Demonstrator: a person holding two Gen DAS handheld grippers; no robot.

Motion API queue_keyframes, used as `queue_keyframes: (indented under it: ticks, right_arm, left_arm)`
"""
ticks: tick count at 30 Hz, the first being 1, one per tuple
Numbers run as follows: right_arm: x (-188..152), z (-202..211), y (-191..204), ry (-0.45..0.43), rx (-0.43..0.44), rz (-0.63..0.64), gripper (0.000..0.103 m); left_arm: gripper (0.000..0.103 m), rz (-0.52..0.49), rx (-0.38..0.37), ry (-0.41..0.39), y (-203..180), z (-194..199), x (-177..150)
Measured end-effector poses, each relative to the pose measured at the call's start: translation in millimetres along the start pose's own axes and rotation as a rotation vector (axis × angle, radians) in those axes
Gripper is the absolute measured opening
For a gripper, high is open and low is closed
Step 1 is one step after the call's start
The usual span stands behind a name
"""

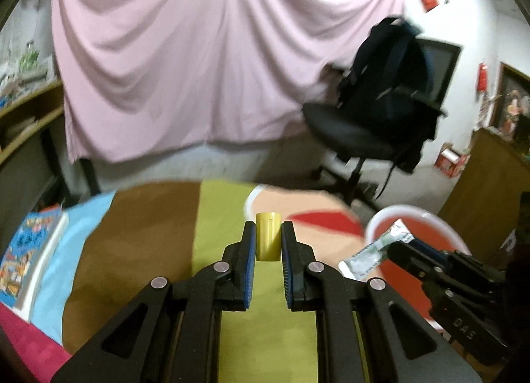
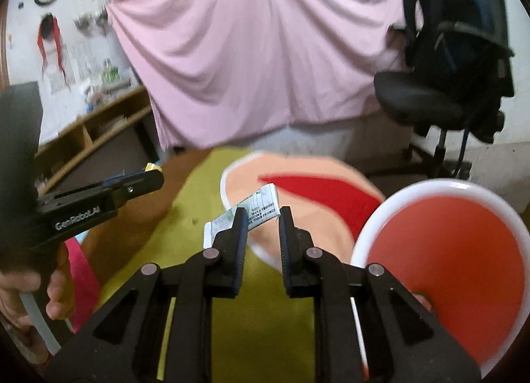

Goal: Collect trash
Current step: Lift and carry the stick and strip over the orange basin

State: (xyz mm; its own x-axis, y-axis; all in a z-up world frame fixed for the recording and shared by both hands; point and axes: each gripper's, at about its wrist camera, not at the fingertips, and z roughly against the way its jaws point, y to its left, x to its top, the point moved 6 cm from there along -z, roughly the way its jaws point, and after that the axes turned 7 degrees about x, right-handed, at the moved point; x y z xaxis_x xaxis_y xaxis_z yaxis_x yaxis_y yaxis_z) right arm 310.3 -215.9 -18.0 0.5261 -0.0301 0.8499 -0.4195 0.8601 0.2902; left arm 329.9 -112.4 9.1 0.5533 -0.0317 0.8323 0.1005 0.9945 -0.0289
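Both views are showing motion blur, and the far room is hard to read in detail.

The left gripper [image 1: 268, 240] is pinching a small yellow cap [image 1: 268, 236] between its blue pads [image 1: 250, 244]; the cap is standing upright in the grip above the multicoloured cloth [image 1: 212, 217] that is covering the table. In the right wrist view the left gripper [image 2: 155, 172] is appearing side-on at the left edge, and only a sliver of the yellow cap [image 2: 153, 168] is peeking past its tip. The hand [image 2: 33, 297] holding it is being cut off by the frame.

The right gripper [image 2: 263, 219] is holding a crumpled white-and-green wrapper [image 2: 251, 209]. The wrapper is lying across the left finger [image 2: 240, 227], and one end is disappearing behind it. The right finger looks slightly apart from the wrapper, so how firmly it is clamped cannot be told from this view. The left wrist view is showing the wrapper [image 1: 374, 250] jutting from the tip of the right gripper [image 1: 394, 247], whose fingertips are being hidden by its own body.

A red bin with a white rim [image 2: 457, 184] is sitting just right of the right gripper; its lower edge is running out of frame. In the left wrist view the bin [image 1: 427, 215] is partly hidden behind the right gripper, with the wrapper held over its near rim.

Only the left wrist view is showing a colourful book [image 1: 29, 250] lying on the cloth at far left. A black office chair [image 1: 361, 134] carrying a dark backpack is standing before a pink sheet [image 1: 205, 52].
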Motion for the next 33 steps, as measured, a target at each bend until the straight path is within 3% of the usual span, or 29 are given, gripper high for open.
queue_keyframes:
  ticks: [6,15,24,33]
  right_arm:
    - [22.4,53.2,-9.4,-0.209,-0.038,0.006,0.049]
    - [35.4,130.5,-38.4,-0.417,-0.151,0.019,0.049]
    - [35.5,170.5,-71.6,-0.470,-0.248,-0.026,0.049]
    - [29.8,188.9,-96.8,-0.468,-0.289,-0.069,0.050]
  left_arm:
    - [0.012,-0.059,-0.069,-0.160,-40.7,37.4,23.1]
    - [0.012,-0.146,-0.217,-0.274,-112.5,68.0,35.7]
    - [0.012,-0.214,-0.298,-0.271,-171.8,66.8,27.0]
    - [0.012,-0.232,-0.335,-0.226,-194.4,57.0,20.8]
